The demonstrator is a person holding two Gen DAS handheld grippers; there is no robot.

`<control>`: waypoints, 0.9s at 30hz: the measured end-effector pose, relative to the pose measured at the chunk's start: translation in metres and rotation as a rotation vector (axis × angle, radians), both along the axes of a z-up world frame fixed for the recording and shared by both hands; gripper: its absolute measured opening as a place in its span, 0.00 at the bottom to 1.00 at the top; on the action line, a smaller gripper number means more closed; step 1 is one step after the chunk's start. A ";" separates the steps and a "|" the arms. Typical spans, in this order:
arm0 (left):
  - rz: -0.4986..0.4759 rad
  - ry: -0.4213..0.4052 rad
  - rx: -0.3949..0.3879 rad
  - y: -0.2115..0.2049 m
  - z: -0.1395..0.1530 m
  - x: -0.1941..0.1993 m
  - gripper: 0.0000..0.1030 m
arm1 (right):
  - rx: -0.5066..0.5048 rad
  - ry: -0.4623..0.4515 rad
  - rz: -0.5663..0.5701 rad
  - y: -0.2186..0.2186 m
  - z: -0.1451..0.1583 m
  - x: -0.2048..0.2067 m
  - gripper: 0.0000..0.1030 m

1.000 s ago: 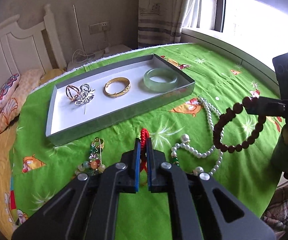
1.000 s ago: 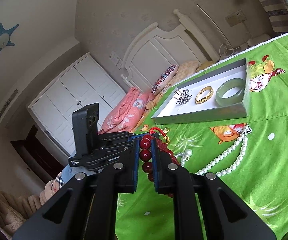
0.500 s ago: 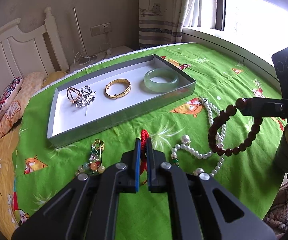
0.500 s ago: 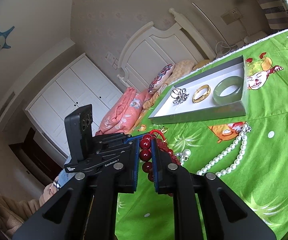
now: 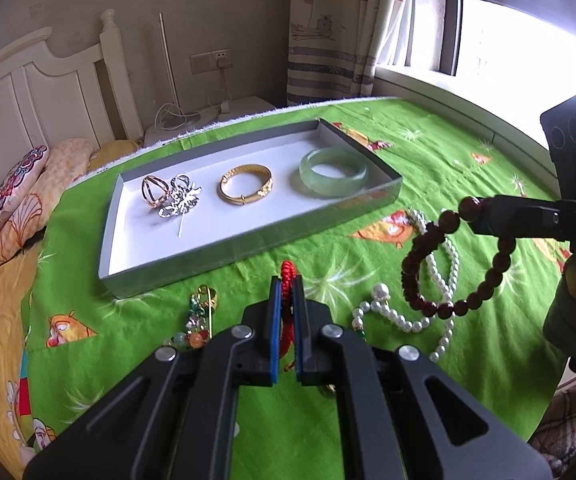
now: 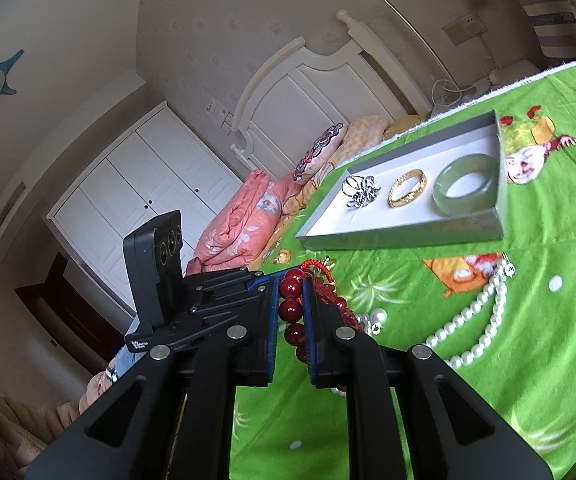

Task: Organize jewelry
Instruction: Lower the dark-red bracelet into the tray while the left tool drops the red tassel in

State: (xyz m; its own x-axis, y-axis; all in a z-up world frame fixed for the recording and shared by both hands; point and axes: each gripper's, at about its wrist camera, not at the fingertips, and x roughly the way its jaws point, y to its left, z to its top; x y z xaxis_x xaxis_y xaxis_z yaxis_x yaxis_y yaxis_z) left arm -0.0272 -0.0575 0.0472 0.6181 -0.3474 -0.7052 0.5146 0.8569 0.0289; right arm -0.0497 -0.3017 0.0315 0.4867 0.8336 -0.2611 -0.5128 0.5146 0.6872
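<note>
The left tongs (image 5: 284,292) clamp a red cord (image 5: 286,276); the right tongs (image 6: 291,294) pinch a dark bead bracelet (image 5: 453,256) hanging beside them, tray (image 5: 224,252) beyond.

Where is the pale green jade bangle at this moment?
The pale green jade bangle lies flat inside the grey tray, at its window end, beside the gold bracelet.
</note>
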 end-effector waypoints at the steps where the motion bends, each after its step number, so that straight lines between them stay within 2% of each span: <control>1: 0.004 0.002 -0.011 0.001 0.002 0.002 0.05 | -0.001 -0.001 -0.001 0.001 0.001 0.002 0.12; 11: 0.053 0.006 -0.182 0.017 0.038 0.029 0.05 | 0.004 -0.038 -0.052 0.005 0.030 0.036 0.12; 16: 0.090 0.012 -0.208 0.017 0.050 0.052 0.05 | -0.003 -0.043 -0.076 0.009 0.039 0.055 0.12; 20: 0.126 0.016 -0.209 0.014 0.053 0.073 0.05 | 0.003 -0.012 -0.101 0.013 0.040 0.077 0.12; 25: 0.199 0.036 -0.201 0.015 0.044 0.099 0.05 | -0.016 0.007 -0.146 0.017 0.042 0.107 0.12; 27: 0.243 0.046 -0.183 0.018 0.037 0.109 0.05 | -0.024 0.045 -0.175 0.015 0.035 0.126 0.12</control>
